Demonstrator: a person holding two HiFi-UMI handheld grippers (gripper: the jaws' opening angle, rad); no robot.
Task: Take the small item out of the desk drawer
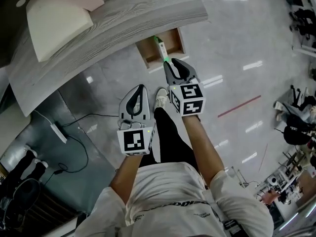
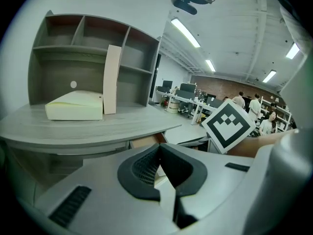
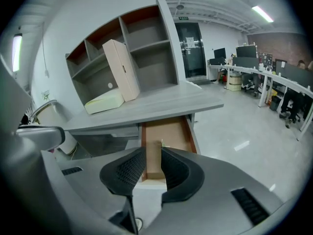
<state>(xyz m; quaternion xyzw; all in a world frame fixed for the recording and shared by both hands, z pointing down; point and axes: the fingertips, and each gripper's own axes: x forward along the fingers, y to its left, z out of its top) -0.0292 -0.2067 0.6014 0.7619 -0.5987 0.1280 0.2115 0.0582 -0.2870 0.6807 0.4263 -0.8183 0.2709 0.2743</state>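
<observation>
Small item (image 1: 162, 51): slender, white with green ends, showing over the open desk drawer (image 1: 173, 41), near end right at the tips of the right tool (image 1: 169, 63). Contact there cannot be told. In the right gripper view that tool's jaws stand apart, the pads press on nothing, and the brown drawer floor shows through the gap. Drawer is pulled out from under the grey wood-grain surface (image 1: 123, 19). Left tool (image 1: 139, 88) hangs beside the right one, farther from the drawer; jaws together at the tips, nothing between them. On the surface sit a cream foam block (image 1: 57, 16) and a beige box (image 3: 121, 70) leaning against the open shelves (image 2: 98, 38). Glossy grey floor (image 1: 237, 48) below.
</observation>
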